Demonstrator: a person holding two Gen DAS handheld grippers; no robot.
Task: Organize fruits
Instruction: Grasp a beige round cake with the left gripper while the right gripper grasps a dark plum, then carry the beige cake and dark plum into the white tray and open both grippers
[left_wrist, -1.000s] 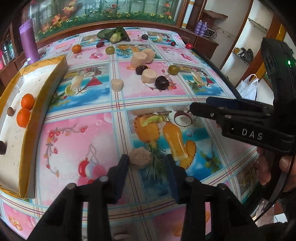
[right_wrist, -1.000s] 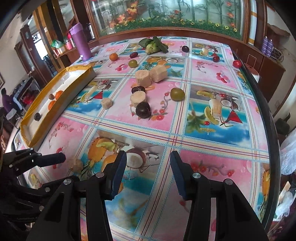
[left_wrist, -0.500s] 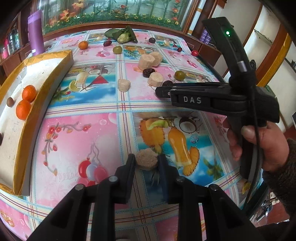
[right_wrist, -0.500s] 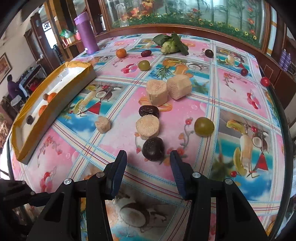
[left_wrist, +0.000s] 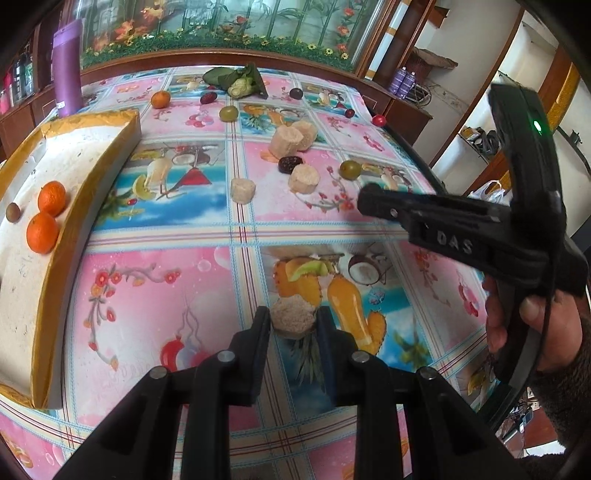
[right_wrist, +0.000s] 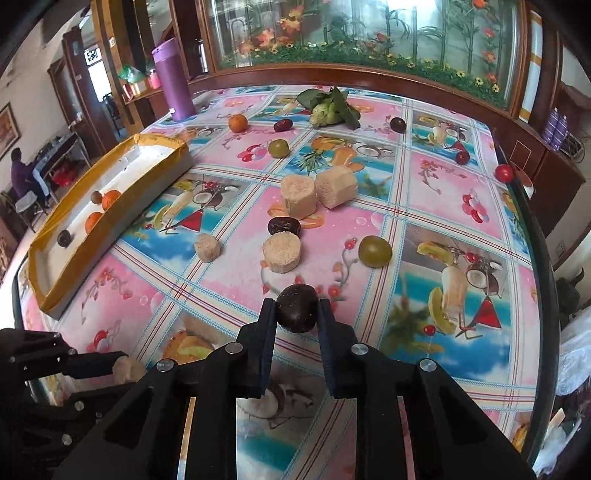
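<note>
The left gripper (left_wrist: 293, 319) is sitting low in the centre of the left wrist view, its two black fingers closed narrowly on a beige corn-like chunk (left_wrist: 293, 314) that is pressing against both pads just above the printed tablecloth (left_wrist: 155, 295). In the right wrist view the right gripper (right_wrist: 297, 312) is likewise clamping, its fingers squeezing a dark round fruit (right_wrist: 297, 308) near the middle of the frame. That same view is showing the left gripper (right_wrist: 110, 363) at the lower left edge, with its beige chunk (right_wrist: 125, 369) poking out between the fingers. Along the left side of the left wrist frame the yellow-rimmed tray (left_wrist: 99, 173) is lying, holding two oranges (left_wrist: 46, 218) and a small brown fruit (left_wrist: 13, 212). Scattered across the upper middle of the right wrist frame, other pieces are resting on the cloth: a round beige slice (right_wrist: 281, 253), a smaller beige chunk (right_wrist: 207, 248) to its left, a dark date (right_wrist: 283, 226), two larger beige blocks (right_wrist: 317, 192) touching each other, and a green grape-like fruit (right_wrist: 375, 251) to the right. Farther up, a loose orange (right_wrist: 237, 122) and a leafy vegetable (right_wrist: 328, 109) are sitting near the table's far edge, beside a purple bottle (right_wrist: 173, 85) at the upper left.
</note>
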